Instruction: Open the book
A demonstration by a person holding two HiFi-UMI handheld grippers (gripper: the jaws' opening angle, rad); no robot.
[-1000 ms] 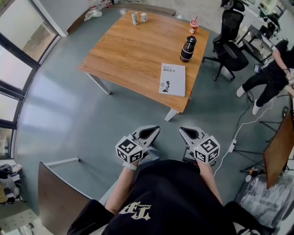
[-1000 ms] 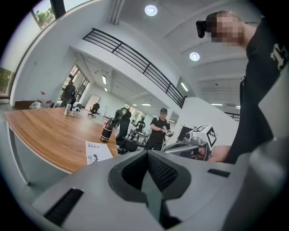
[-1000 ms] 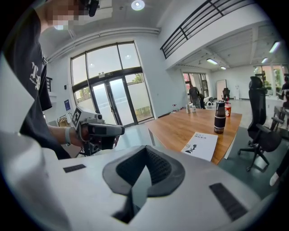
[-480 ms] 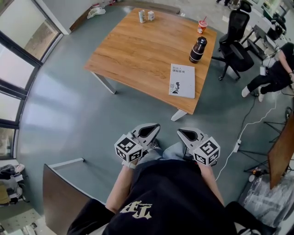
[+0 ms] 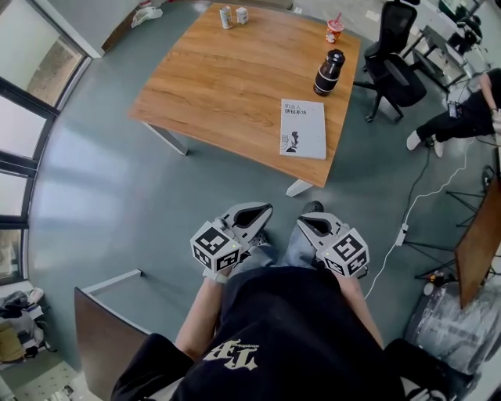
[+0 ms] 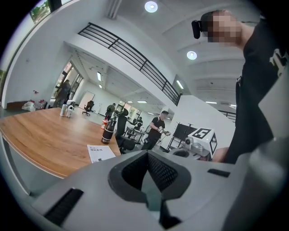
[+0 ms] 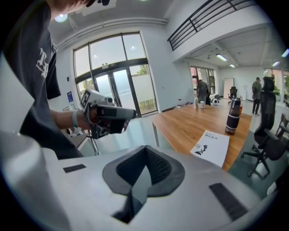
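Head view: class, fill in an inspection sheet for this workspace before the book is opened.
Surface: light wooden table on a grey floor.
Job's things: closed white book, near the table's near right corner.
Clutter: dark cylindrical bottle, red cup with straw, two small cans.
Grippers: left gripper and right gripper shut, empty, short of the table.
Cables: white cable on the floor, right.
Surroundings: black office chair, person in black, windows.

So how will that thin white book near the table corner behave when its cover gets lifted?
The book looks thin and soft-covered, so the cover will probably flex. Lying flat on the smooth wooden table, it may slide when nudged. It sits near the edge, so a push that way could drop it.
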